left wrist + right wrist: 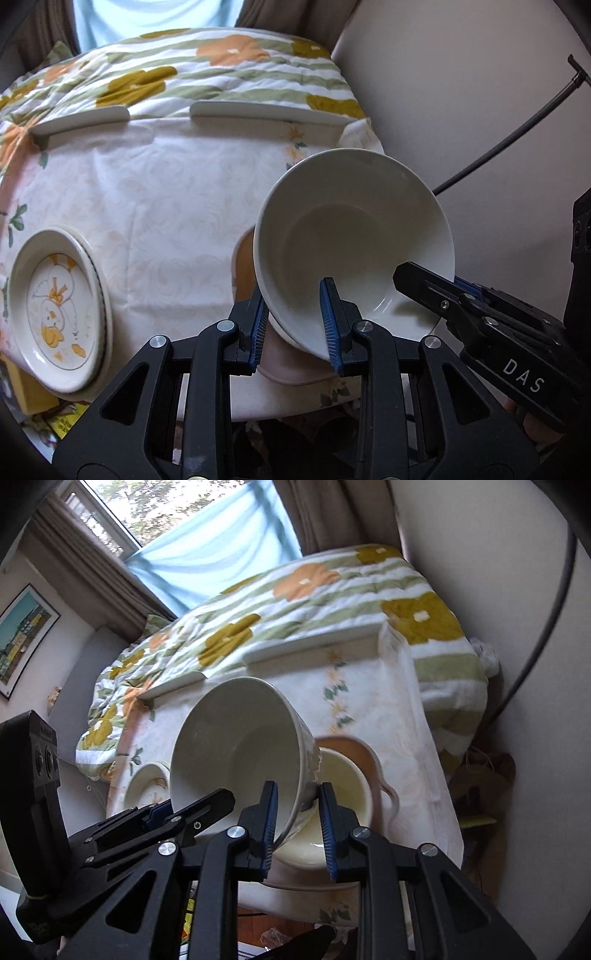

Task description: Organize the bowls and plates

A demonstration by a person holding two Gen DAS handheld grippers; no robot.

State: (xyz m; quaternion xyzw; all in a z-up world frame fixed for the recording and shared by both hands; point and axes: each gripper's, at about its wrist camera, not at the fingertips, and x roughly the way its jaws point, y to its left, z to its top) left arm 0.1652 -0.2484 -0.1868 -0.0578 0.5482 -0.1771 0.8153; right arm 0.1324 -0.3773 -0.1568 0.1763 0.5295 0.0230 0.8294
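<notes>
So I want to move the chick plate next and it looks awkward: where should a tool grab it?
Take the chick plate by its raised rim, coming from the table's near edge, one finger inside the shallow well and one under the lip. It lies flat on the tablecloth on another plate, so only the rim offers purchase.

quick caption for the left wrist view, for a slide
Both grippers, left and right, clamp the rim of a tilted white bowl beside a duck-print plate.
</notes>
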